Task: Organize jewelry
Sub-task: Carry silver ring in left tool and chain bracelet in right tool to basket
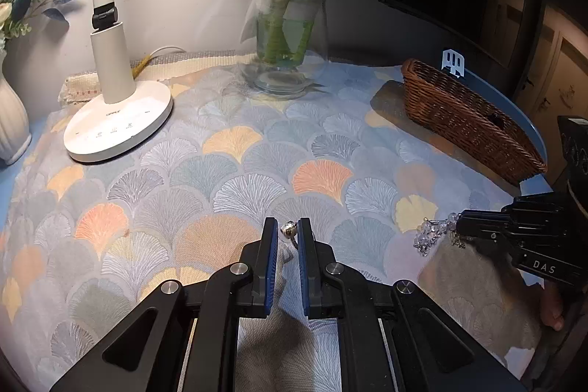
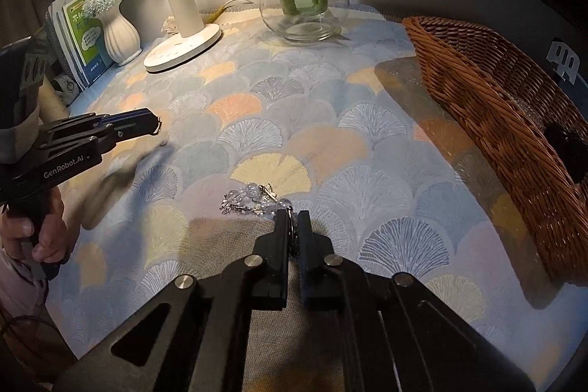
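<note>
Midway by the look of it: left hand-held gripper pinching a small silver ring above the desk; right hand-held gripper pinched on a crystal bracelet trailing onto the cloth. Still to go into the wicker basket. Basket interior partly visible only from the right wrist; ring clear only from the left.

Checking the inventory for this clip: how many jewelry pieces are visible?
2: a ring pinched in the left gripper, and a crystal bracelet gripped by the right gripper. The wicker basket may hide more.
</note>
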A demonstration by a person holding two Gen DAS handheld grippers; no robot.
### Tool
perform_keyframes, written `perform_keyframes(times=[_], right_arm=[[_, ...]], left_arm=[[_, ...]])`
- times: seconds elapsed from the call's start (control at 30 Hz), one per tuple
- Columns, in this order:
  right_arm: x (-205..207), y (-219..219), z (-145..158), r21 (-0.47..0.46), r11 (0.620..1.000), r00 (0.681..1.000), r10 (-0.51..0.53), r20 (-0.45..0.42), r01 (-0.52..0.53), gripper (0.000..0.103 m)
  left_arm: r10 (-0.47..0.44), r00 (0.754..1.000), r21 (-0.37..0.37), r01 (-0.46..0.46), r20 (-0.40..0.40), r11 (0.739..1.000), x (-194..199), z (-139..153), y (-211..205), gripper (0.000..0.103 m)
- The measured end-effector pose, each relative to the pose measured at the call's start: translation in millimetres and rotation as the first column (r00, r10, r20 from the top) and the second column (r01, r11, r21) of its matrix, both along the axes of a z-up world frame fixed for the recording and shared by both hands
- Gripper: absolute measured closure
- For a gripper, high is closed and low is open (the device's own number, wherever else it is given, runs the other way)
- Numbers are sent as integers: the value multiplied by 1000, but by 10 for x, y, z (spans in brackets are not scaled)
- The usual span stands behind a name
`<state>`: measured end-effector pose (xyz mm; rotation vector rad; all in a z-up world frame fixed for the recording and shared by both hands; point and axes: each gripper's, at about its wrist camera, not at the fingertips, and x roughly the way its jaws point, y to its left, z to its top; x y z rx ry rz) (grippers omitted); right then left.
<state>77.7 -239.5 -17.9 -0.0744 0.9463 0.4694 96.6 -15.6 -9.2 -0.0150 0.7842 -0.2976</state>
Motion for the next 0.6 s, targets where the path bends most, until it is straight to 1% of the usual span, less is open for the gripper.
perform_keyframes(times=[0.07, 0.1, 0.17, 0.3, 0.4, 0.5, 0.6], right_arm=[[-38, -66, 93, 27, 1000, 1000, -6, 12, 5, 99], [-61, -113, 163, 39, 999, 1000, -12, 23, 11, 99], [-105, -201, 295, 50, 998, 999, -25, 49, 22, 99], [-187, -431, 569, 80, 995, 994, -62, 87, 55, 99], [-264, -623, 787, 100, 992, 988, -88, 126, 75, 99], [-301, -845, 1001, 121, 986, 978, -131, 165, 112, 99], [-293, -1081, 1197, 146, 979, 966, -170, 197, 143, 99]], left_arm=[[-12, 1000, -2, 12, -11, 1000, 9, -6, -11, 93], [-19, 999, -17, 18, -26, 1000, 24, -11, -11, 93], [-33, 999, -71, 30, -42, 997, 31, 1, -9, 93], [-67, 997, -126, 64, -24, 990, -4, 157, -110, 93], [-108, 994, -114, 108, 7, 988, -22, 331, -289, 93], [-154, 987, -121, 157, 32, 980, 22, 502, -484, 93], [-190, 980, -81, 195, 64, 977, 77, 654, -731, 93]])
